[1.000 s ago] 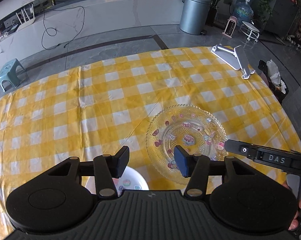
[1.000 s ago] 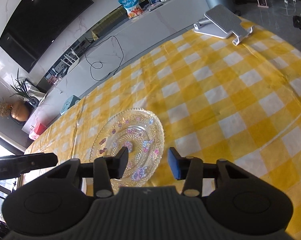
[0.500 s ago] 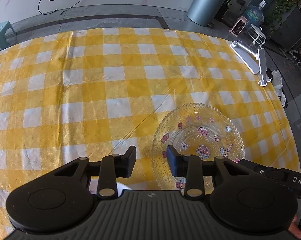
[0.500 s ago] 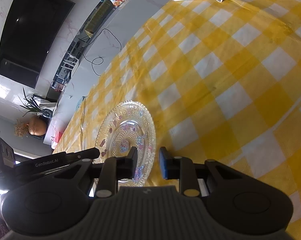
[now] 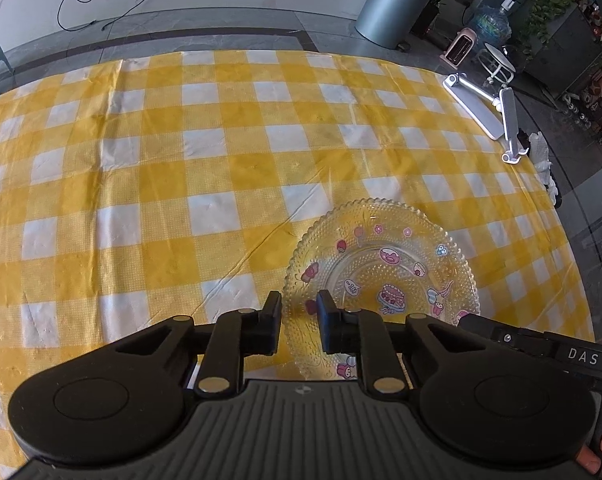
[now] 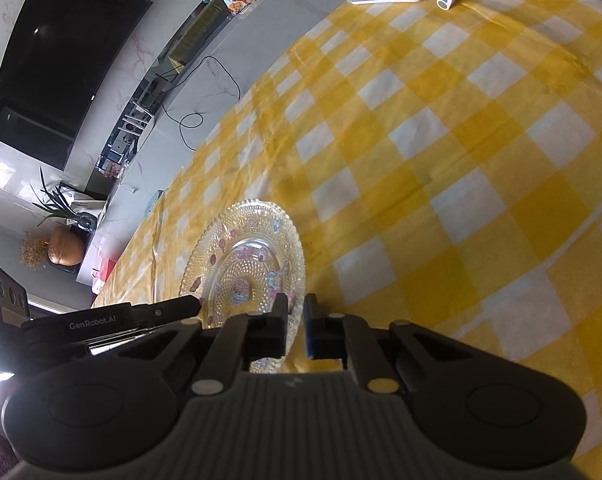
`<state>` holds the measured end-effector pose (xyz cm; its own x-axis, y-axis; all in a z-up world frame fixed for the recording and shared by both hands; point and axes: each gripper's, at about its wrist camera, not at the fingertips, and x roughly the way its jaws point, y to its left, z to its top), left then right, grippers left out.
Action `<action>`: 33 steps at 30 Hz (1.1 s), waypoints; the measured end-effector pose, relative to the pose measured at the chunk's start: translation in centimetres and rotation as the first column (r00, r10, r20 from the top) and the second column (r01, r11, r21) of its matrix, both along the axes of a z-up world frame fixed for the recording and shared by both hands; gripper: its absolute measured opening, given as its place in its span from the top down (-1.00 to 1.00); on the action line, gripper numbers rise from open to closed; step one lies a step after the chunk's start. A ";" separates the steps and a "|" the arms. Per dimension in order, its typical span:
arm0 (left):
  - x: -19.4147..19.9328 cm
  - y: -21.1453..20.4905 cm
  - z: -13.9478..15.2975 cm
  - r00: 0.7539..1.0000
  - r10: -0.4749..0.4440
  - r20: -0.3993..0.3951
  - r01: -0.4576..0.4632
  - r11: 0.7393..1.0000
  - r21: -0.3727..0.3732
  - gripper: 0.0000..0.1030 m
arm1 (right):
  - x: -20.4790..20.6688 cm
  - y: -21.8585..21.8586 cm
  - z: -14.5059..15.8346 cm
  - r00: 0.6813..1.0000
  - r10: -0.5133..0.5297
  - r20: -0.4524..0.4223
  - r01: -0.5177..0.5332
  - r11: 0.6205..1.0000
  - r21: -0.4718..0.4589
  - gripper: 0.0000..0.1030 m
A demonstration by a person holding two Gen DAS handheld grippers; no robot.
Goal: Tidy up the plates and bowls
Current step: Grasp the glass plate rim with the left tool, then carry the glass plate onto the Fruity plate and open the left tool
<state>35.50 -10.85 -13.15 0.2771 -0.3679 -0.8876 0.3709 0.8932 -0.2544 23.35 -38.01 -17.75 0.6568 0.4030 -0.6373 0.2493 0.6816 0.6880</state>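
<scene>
A clear glass plate (image 5: 381, 276), beaded at the rim and printed with little pink cartoon cakes and sweets, lies on the yellow-and-white checked tablecloth (image 5: 221, 168), toward the table's right-hand edge. The left gripper (image 5: 298, 322) sits low at the plate's near-left rim, its jaws narrowed to a small gap with the rim edge showing between them; whether the pads actually touch the glass I cannot tell. The right gripper (image 6: 296, 322) comes in from the opposite side, its jaws drawn almost together around the plate's (image 6: 247, 264) rim, which runs into the slit between them, so it looks pinched. At the far corner of the table lies a white folding stand (image 5: 497, 116), and a grey bin (image 5: 393, 8) stands on the floor beyond.
</scene>
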 end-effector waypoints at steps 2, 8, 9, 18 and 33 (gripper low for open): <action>0.0 0.0 0.1 1.000 0.005 -0.002 -0.005 1.000 0.003 0.62 | 0.0 0.1 0.1 1.000 0.004 0.001 -0.004 1.000 -0.011 0.90; -0.6 -0.3 0.3 1.000 0.001 0.000 -0.001 1.000 0.027 0.65 | -0.1 0.3 0.4 1.000 0.010 -0.008 -0.011 0.999 -0.032 0.90; -0.7 -0.3 0.4 1.000 0.002 0.000 -0.002 1.000 0.028 0.66 | -0.1 0.4 0.5 1.000 0.012 -0.009 -0.013 0.999 -0.039 0.89; -2.5 0.4 2.0 1.000 0.015 0.018 -0.015 0.999 0.034 0.69 | -1.0 0.7 1.2 0.999 0.042 -0.009 -0.042 0.998 -0.047 0.88; -7.8 -0.1 6.9 0.997 -0.023 0.067 0.019 0.998 0.057 0.69 | -5.9 0.3 3.7 0.998 0.030 0.063 -0.029 0.999 -0.018 0.88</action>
